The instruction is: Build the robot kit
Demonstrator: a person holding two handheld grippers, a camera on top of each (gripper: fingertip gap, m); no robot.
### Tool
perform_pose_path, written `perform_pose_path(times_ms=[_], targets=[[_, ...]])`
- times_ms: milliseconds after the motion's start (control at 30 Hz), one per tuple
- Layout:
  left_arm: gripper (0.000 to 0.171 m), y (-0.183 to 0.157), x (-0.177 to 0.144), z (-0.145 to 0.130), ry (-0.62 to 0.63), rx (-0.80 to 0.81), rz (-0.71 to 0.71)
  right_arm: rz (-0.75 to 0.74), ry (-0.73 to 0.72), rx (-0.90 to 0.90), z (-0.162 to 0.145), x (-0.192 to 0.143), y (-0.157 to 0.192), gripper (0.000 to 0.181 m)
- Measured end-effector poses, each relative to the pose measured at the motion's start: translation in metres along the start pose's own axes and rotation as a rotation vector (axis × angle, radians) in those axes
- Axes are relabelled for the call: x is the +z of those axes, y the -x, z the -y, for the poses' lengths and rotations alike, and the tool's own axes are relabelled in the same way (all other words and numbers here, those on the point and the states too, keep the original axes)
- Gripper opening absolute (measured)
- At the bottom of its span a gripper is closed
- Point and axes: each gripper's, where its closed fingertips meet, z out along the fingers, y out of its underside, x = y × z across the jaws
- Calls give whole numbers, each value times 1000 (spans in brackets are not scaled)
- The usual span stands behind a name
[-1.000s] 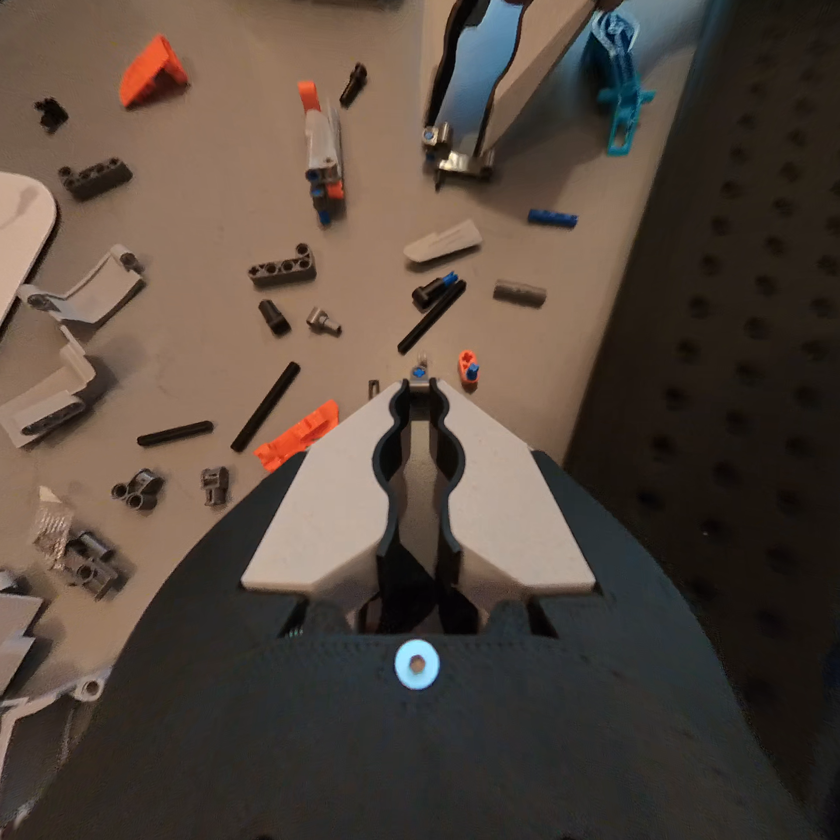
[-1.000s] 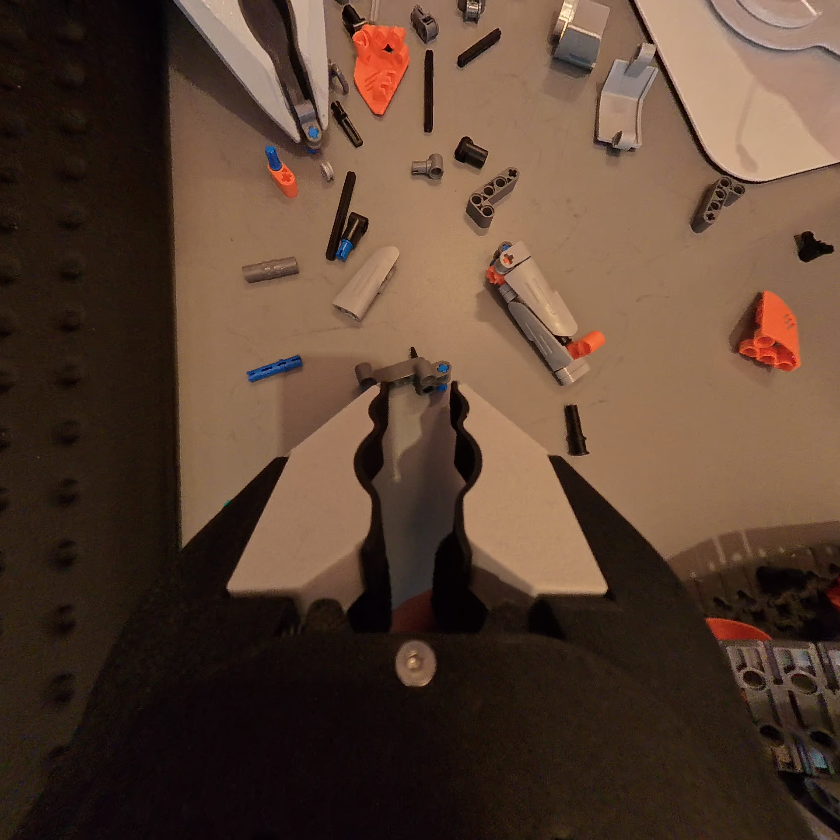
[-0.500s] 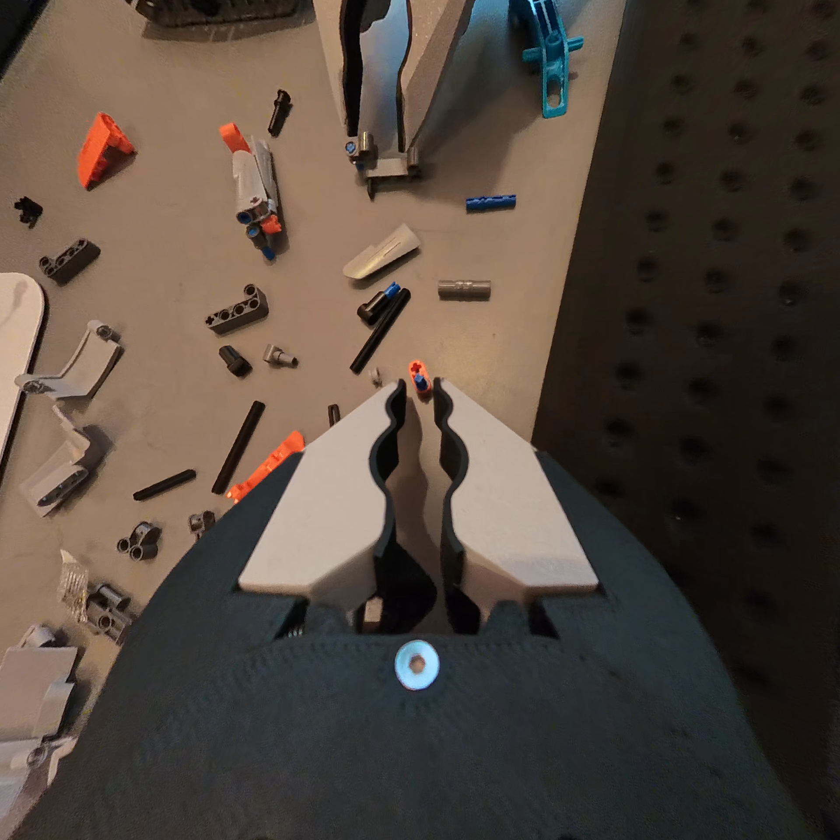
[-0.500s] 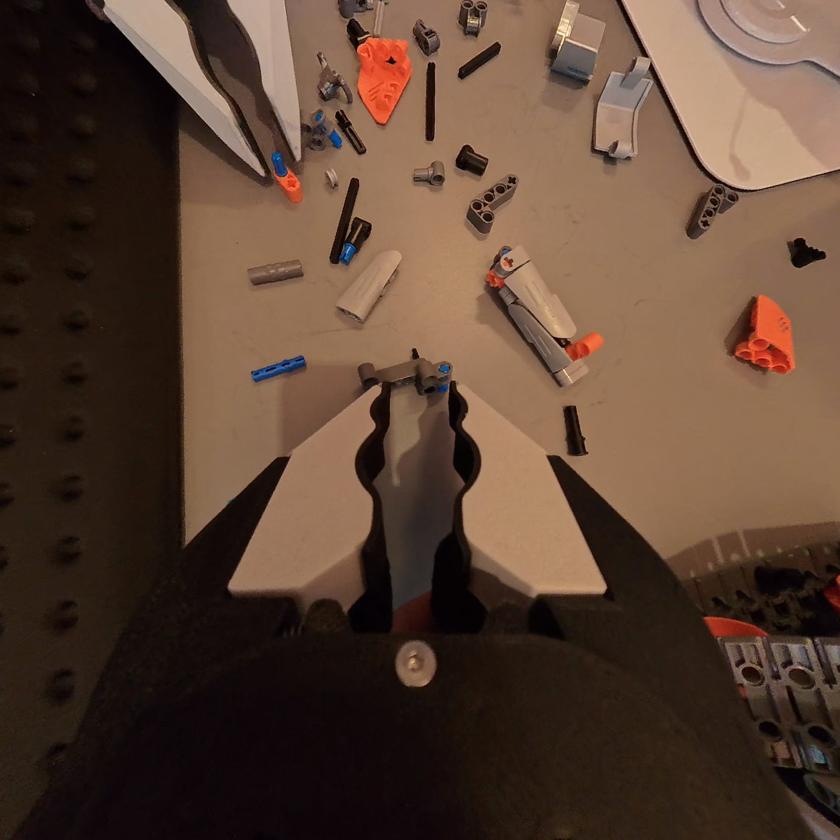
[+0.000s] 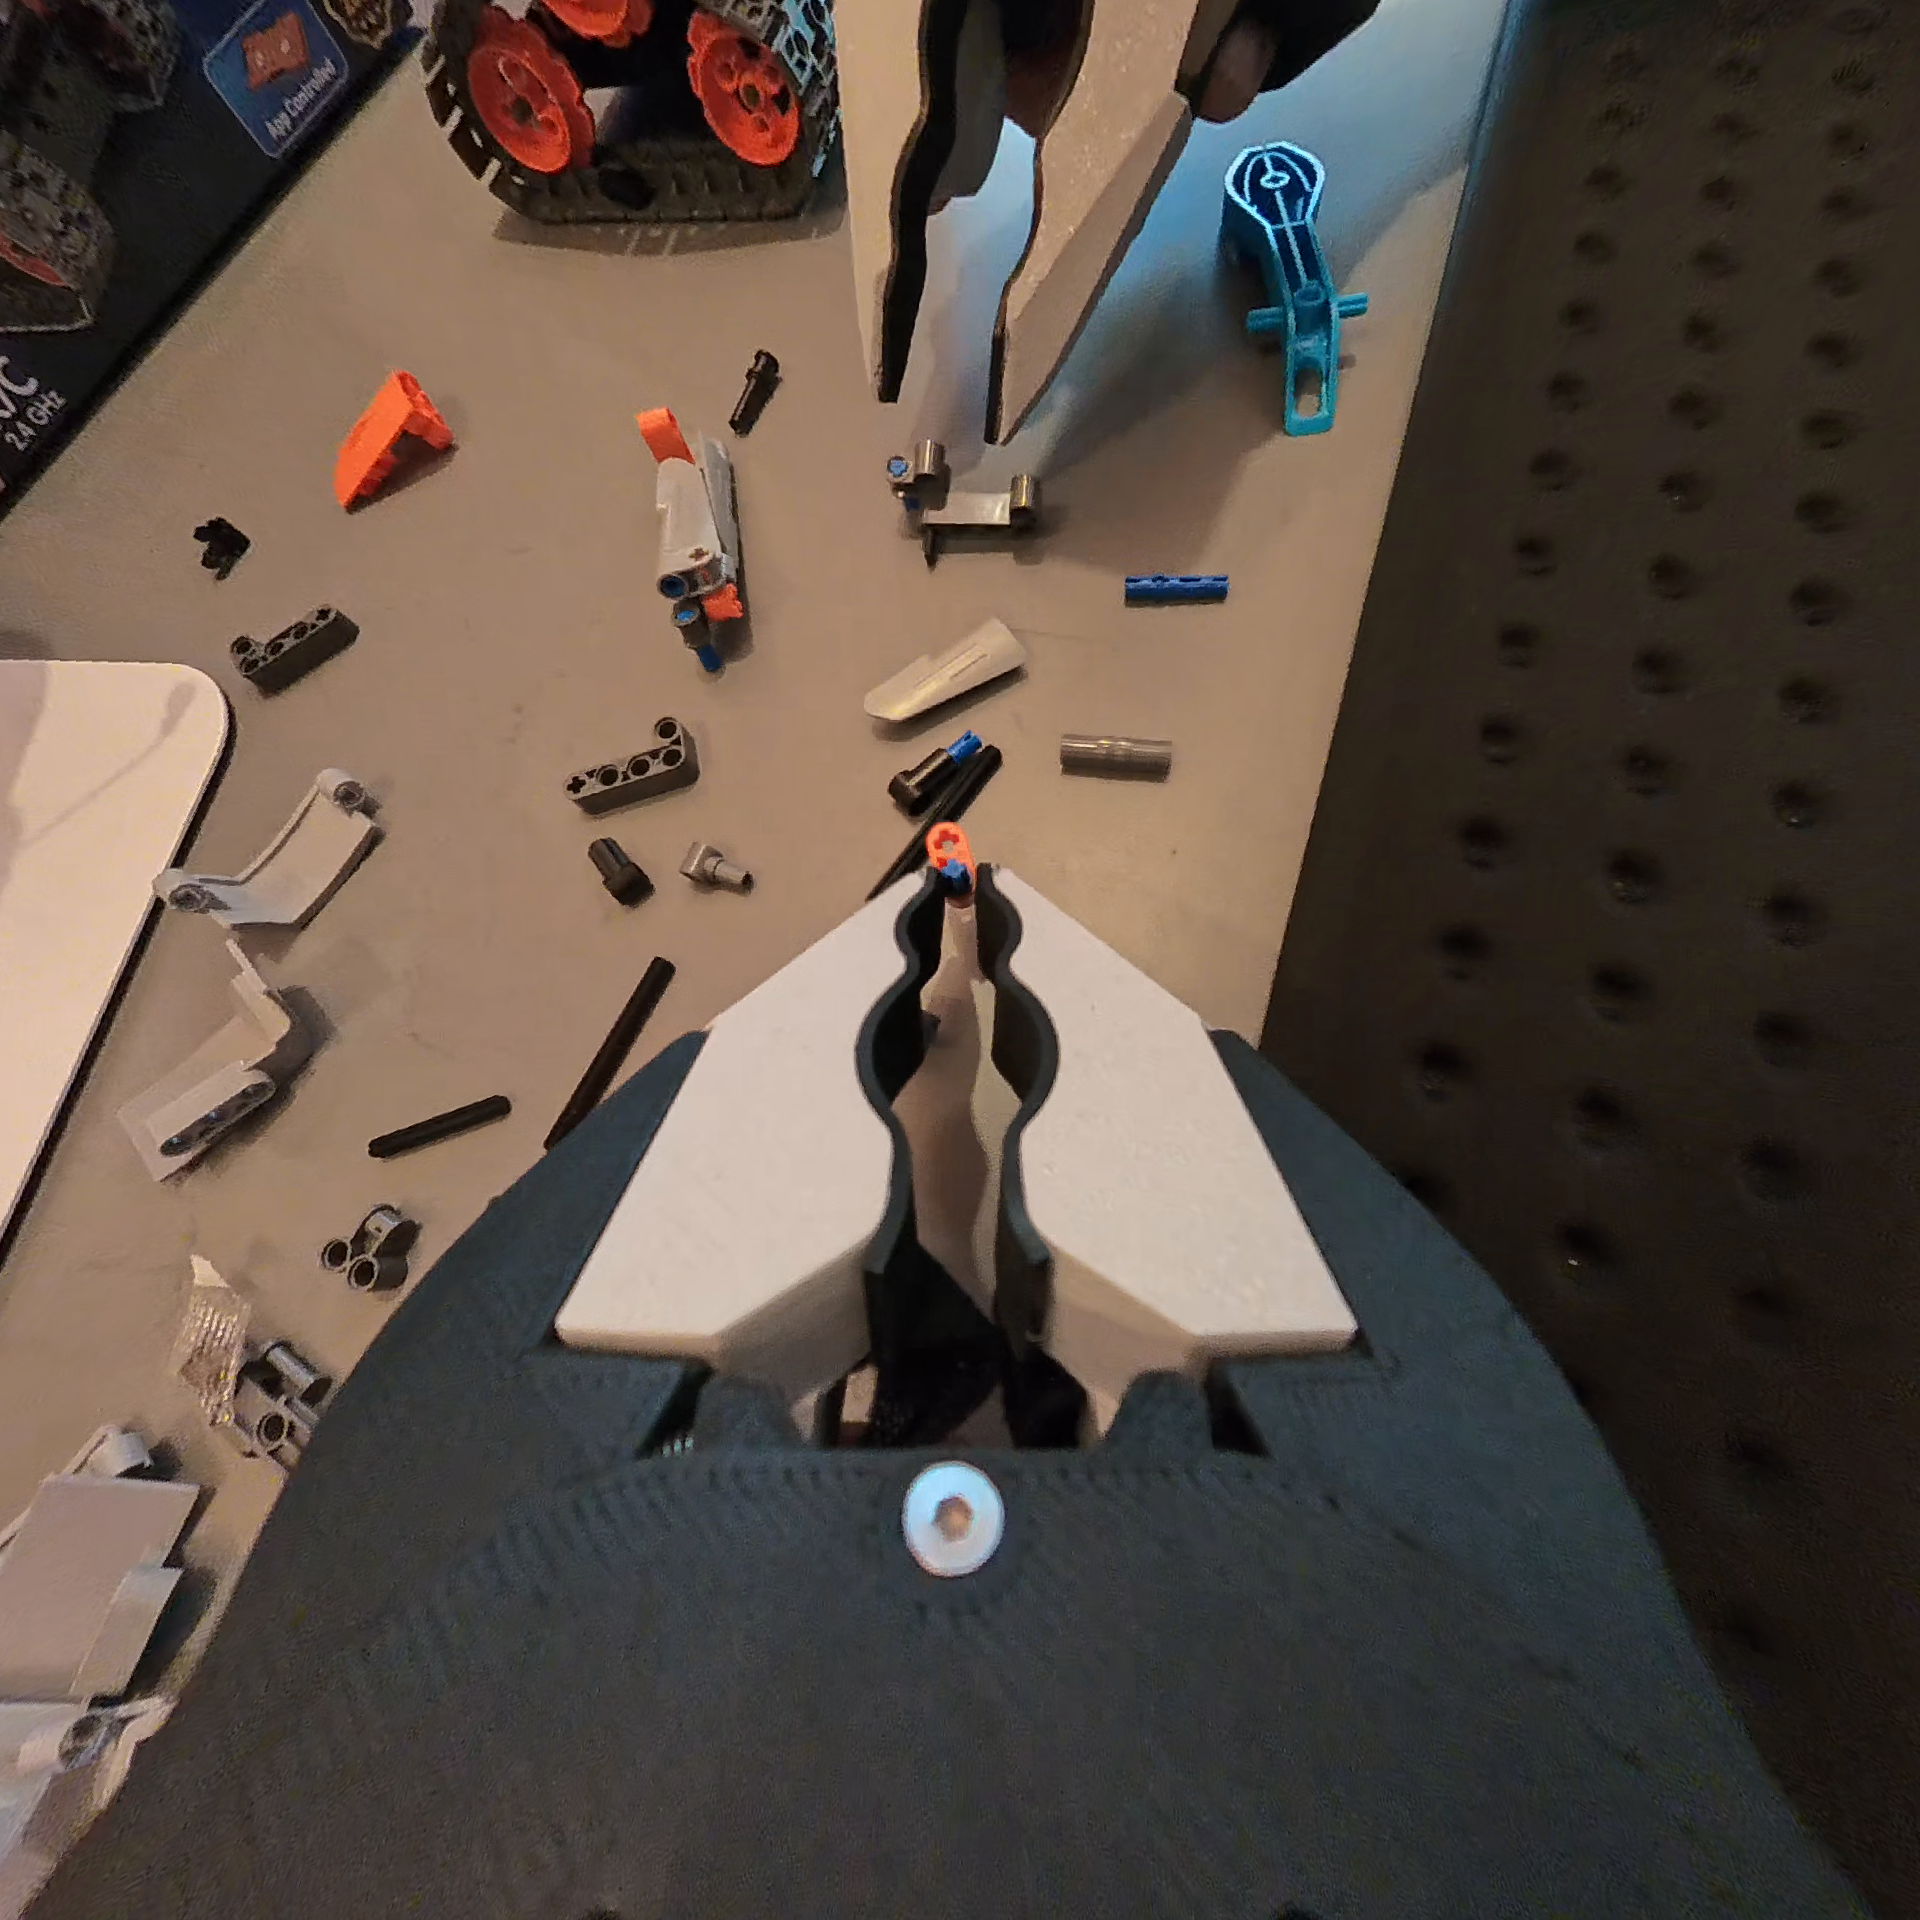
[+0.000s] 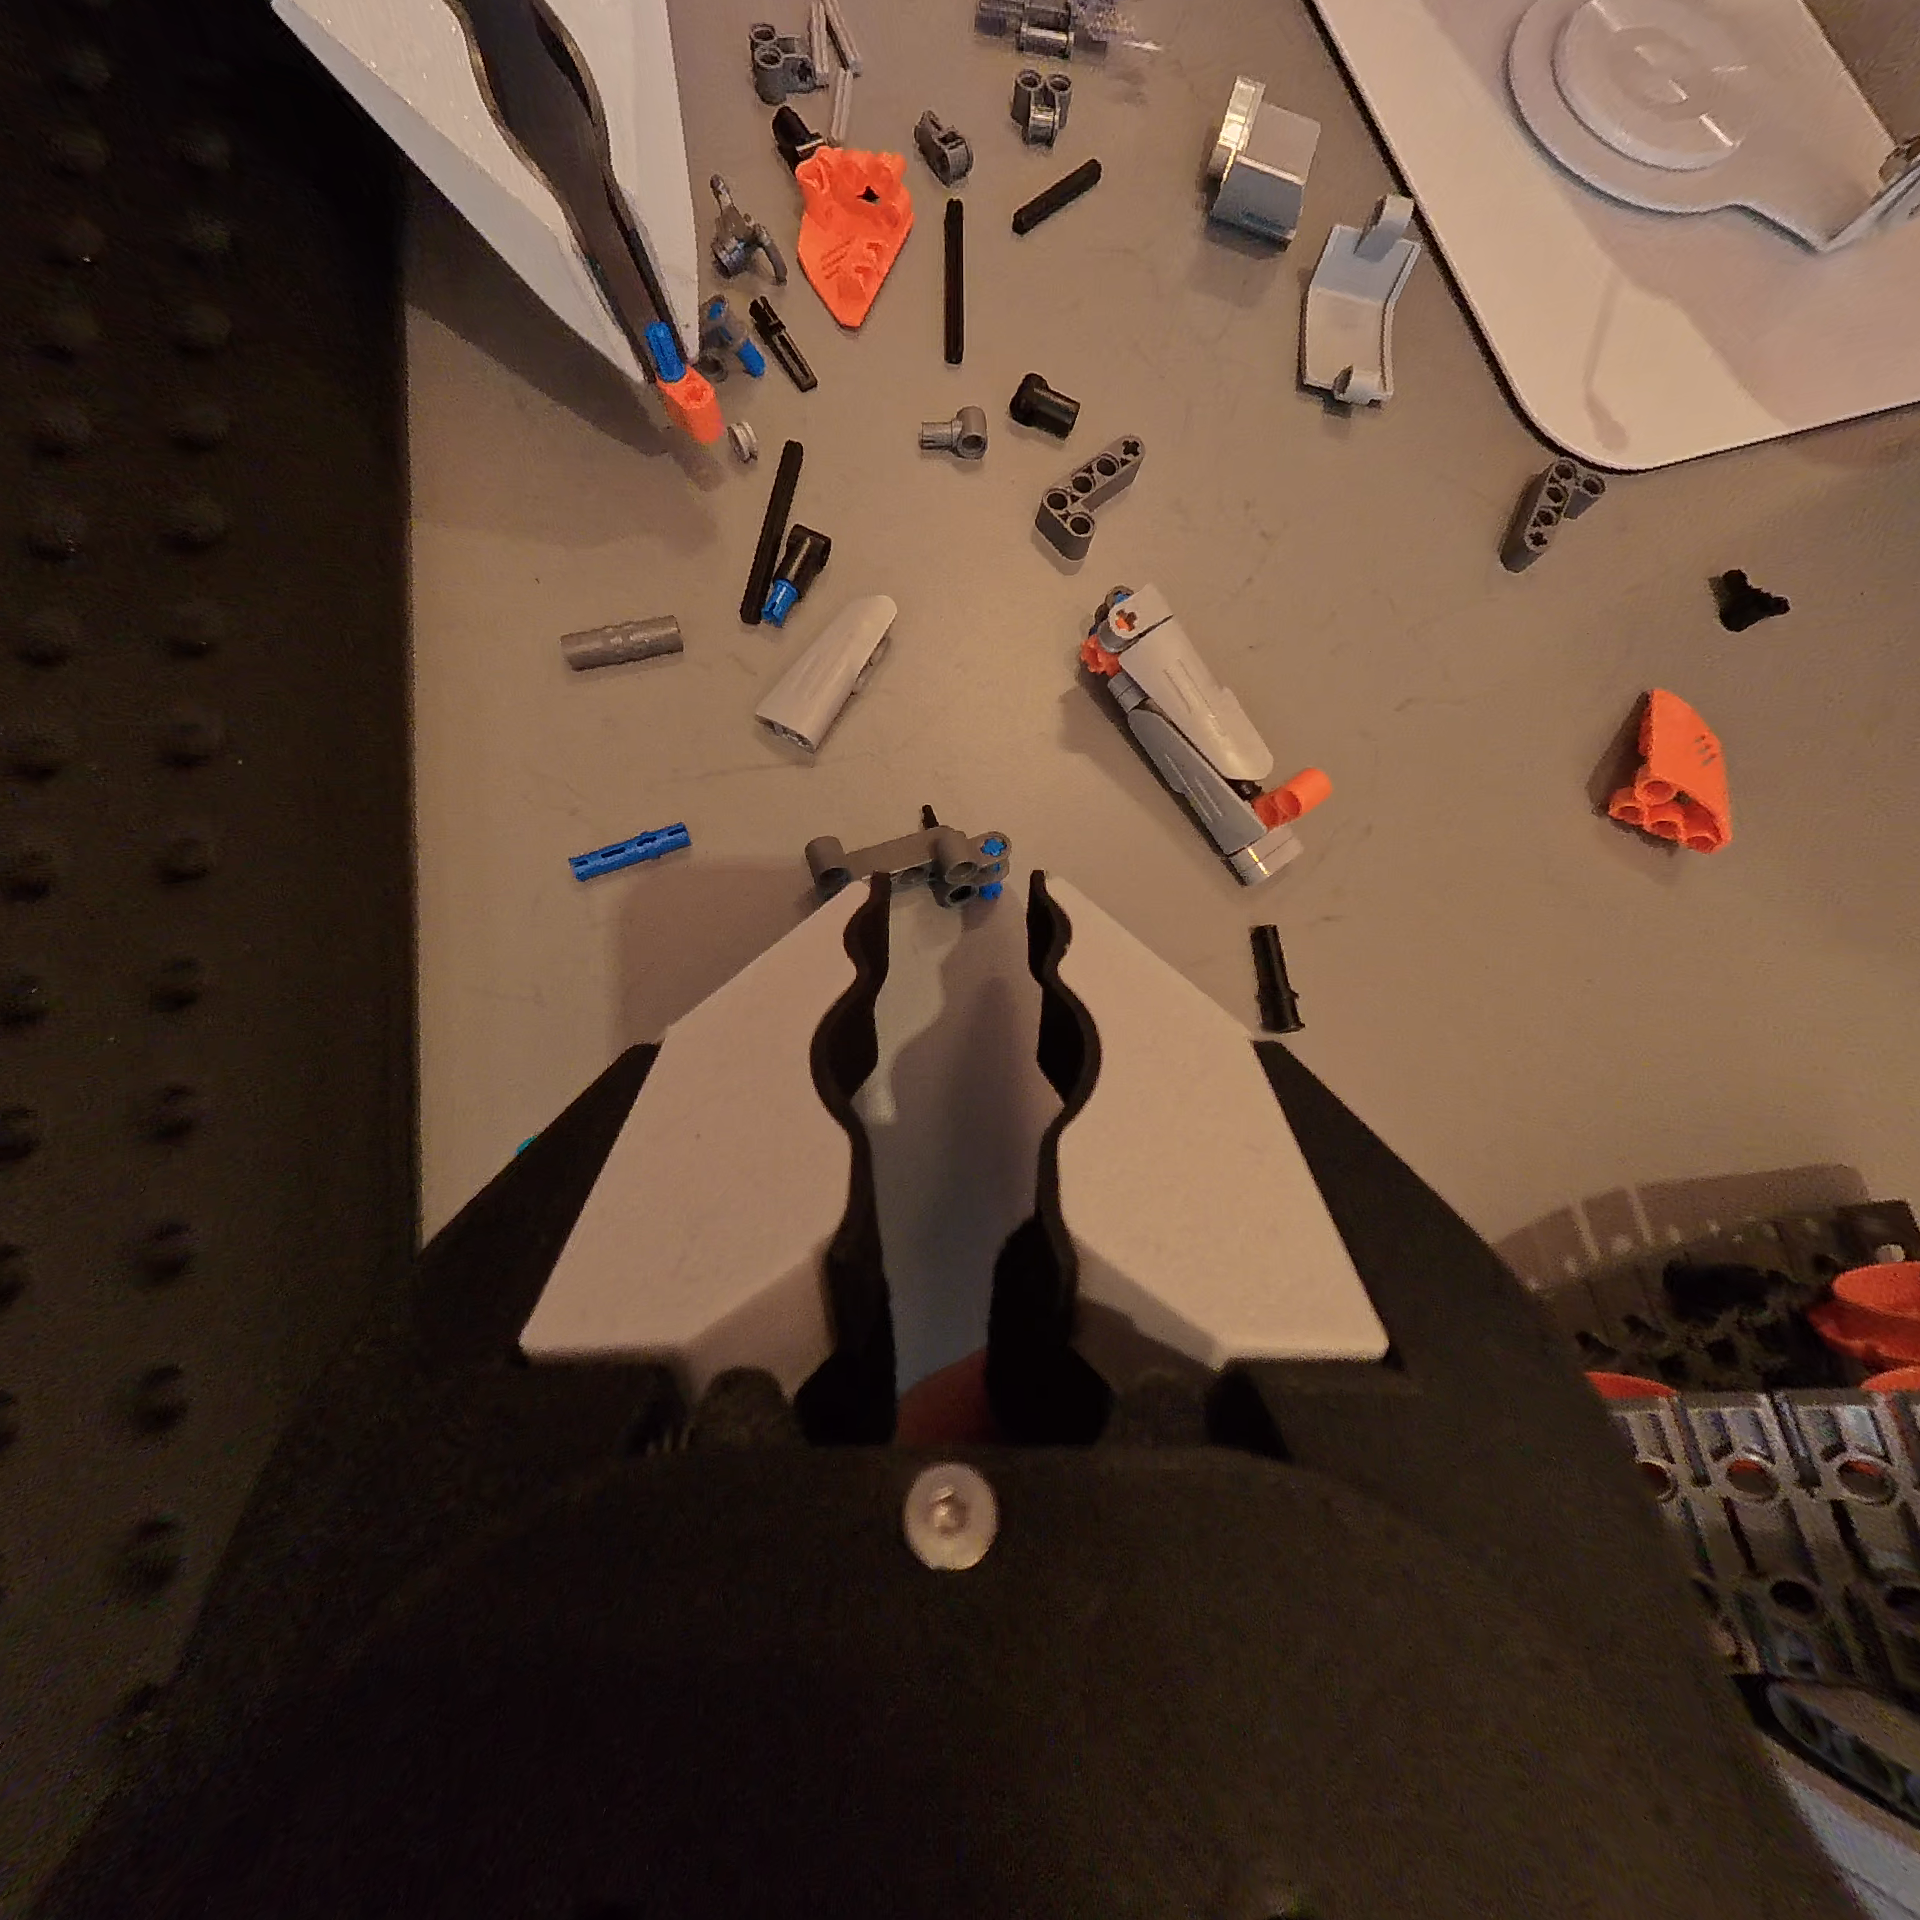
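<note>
My left gripper (image 5: 954, 883) is shut on a small orange connector (image 5: 948, 844) with a blue pin, low over the grey table. It also shows at the top left of the right wrist view (image 6: 665, 358), with the orange connector (image 6: 690, 403) at its tips. My right gripper (image 6: 956, 883) is open and empty. A grey beam assembly (image 6: 904, 854) with blue pins lies on the table just beyond its fingertips. In the left wrist view the right gripper (image 5: 940, 416) hangs open just above that assembly (image 5: 966, 499).
Several loose pieces lie about: black axles, a grey and orange sub-assembly (image 6: 1184, 717), an orange panel (image 6: 852, 234), a blue pin (image 6: 629, 852). A tracked vehicle (image 5: 634, 114), a teal tool (image 5: 1288, 291), a white board (image 6: 1662, 260) and a dark studded mat (image 5: 1610, 831) border the table. My right fingertips sit around 12 centimeters from my left ones. The right tips stand about 20 centimeters off the tracked vehicle (image 5: 634, 114).
My left gripper let go of a small grey piece, opened around the orange connector and shut on it. My right gripper opened and let go of the grey beam assembly.
</note>
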Motion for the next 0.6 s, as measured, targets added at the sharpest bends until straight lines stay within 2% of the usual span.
perform_pose_path(times_ms=[333,467,600], targets=[[4,8,-2,7,-44,-28,20,-8,14,-3,-2,-1,0,26],[4,15,-9,20,-145,-135,-5,-38,-27,-17,9,-8,-1,26],[3,20,-19,34,-265,-279,-79,-81,-130,-61,37,-17,3,25]])
